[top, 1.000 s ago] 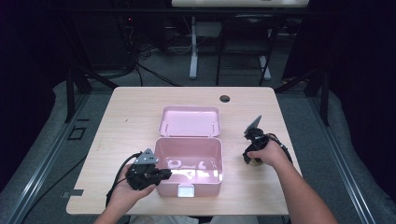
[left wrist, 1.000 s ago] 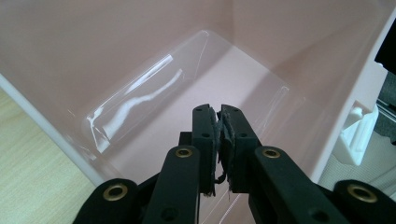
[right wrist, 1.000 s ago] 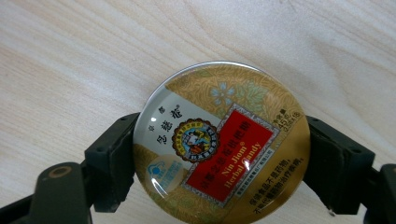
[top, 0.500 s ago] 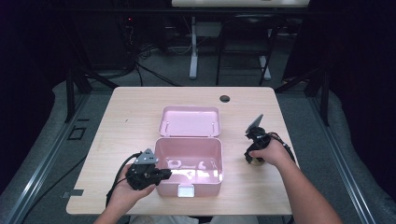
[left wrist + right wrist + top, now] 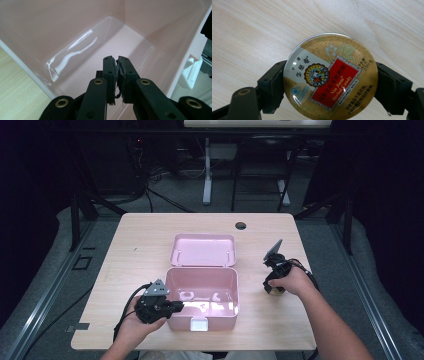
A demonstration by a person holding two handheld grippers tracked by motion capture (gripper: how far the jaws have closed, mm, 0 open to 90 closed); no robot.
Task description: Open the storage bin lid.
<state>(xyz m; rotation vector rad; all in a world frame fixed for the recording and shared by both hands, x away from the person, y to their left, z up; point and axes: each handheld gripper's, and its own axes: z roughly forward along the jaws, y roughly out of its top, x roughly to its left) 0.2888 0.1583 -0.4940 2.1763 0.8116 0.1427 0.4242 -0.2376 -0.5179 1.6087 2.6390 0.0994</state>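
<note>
An open pink box (image 5: 202, 292) sits mid-table with its lid (image 5: 202, 250) laid flat behind it. My left gripper (image 5: 176, 306) reaches over the box's left wall near the front corner. In the left gripper view its pads (image 5: 112, 72) meet above the pink floor (image 5: 110, 35), and I see nothing between them. My right gripper (image 5: 272, 287) is to the right of the box, low over the table. It is shut on a round gold candy tin (image 5: 330, 78) with a red label, one jaw pressing on each side of its rim.
The wooden table (image 5: 130, 250) has a small dark grommet hole (image 5: 240, 225) near its far edge. A white latch (image 5: 199, 324) sits on the box's front wall. Cables trail from both grippers toward the person. Dark floor and stands surround the table.
</note>
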